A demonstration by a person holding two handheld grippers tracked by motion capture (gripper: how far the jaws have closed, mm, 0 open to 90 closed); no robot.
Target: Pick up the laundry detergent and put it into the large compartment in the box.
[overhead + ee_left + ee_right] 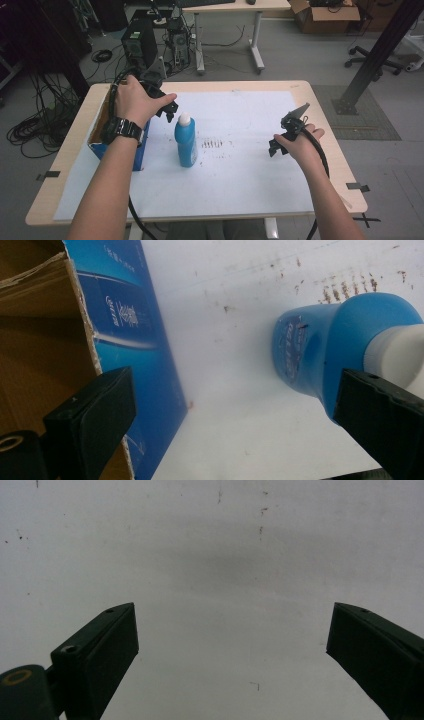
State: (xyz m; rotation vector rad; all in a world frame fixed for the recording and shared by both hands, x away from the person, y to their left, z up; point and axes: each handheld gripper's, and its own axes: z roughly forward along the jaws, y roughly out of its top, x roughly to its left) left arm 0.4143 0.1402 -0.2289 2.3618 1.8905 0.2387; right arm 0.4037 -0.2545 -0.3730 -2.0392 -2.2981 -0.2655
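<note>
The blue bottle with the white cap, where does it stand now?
In the high view the blue bottle stands upright on the white sheet, left of centre, just right of the open blue box and below the left claw.

Right gripper [232, 645] jaws spread wide, above speckled white sheet [215, 545]

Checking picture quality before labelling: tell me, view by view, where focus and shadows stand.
High view: even light, blue bottle sharp. Left gripper view: bottle and blue box slightly soft, the near tongs blurred. Right gripper view: a soft grey shadow on the white sheet, open tongs dark.
</note>
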